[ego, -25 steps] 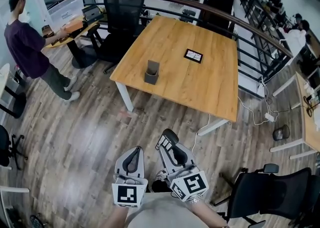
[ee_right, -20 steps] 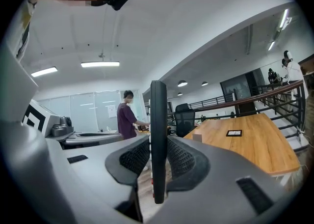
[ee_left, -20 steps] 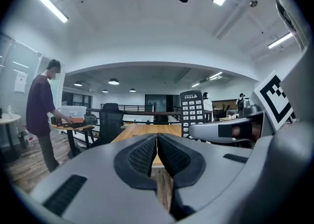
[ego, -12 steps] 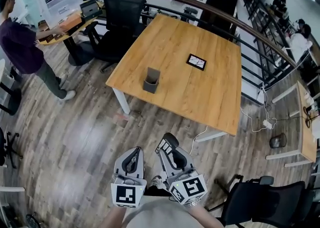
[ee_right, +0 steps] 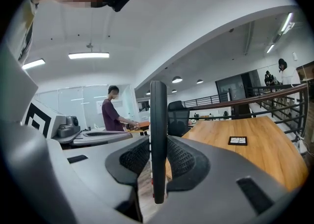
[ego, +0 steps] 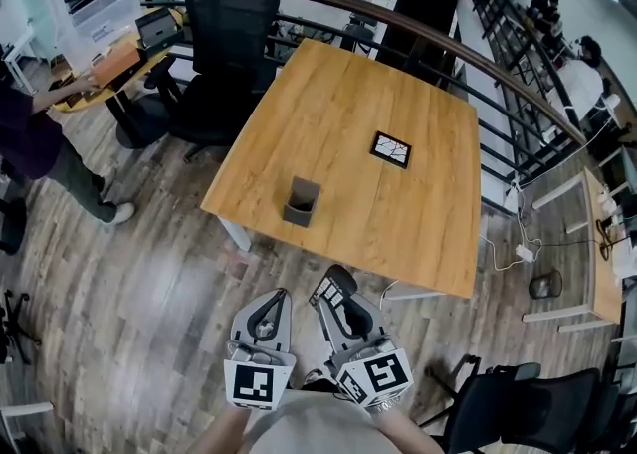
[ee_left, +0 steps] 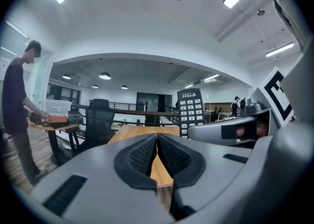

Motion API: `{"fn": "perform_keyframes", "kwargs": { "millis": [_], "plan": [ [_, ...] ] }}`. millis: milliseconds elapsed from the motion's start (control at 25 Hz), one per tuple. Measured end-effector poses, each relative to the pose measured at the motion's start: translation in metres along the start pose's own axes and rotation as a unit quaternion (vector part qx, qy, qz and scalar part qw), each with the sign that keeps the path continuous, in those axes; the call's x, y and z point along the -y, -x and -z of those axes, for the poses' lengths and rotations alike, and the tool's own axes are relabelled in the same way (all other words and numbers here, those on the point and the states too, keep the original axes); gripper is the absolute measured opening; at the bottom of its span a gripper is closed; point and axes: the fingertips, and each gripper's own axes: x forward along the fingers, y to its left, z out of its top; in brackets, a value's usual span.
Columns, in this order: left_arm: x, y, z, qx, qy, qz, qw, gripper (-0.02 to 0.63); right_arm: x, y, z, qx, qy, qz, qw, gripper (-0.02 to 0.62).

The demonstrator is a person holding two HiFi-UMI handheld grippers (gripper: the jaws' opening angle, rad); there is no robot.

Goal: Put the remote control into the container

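Remote control, black and slim with pale buttons (ego: 328, 288), stands clamped edge-on between the jaws of the right gripper (ego: 345, 303) at lower centre of the head view. It is well apart from the light wooden rectangular table (ego: 358, 94), which fills the upper middle and sits lower in the frame than half a second ago. A black mesh office chair (ego: 227, 34) stands by the table's upper-left corner. The person in a dark top (ego: 30, 138) has slid to the left edge and is partly cut off. The left gripper (ego: 267, 315), just beside the right one, has its jaws together on nothing. Both grippers keep their place. The dark grey square container (ego: 301, 201) stands upright near the table's lower-left edge, lower in the frame than before. A small black framed card (ego: 390, 149) lies to its upper right.
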Motion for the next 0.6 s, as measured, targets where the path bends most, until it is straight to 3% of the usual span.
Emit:
{"fn": "perform_keyframes", "kwargs": {
  "millis": [320, 600],
  "plan": [
    [-0.074, -0.053, -0.022, 0.017, -0.006, 0.024, 0.9996, 0.014, -0.001, -0.087, -0.023, -0.002, 0.003, 0.018, 1.0, 0.115],
    [-0.102, -0.095, -0.023, 0.017, 0.008, 0.021, 0.9996, 0.014, 0.019, -0.132, -0.027, -0.018, 0.015, 0.014, 1.0, 0.115]
  ]
}}
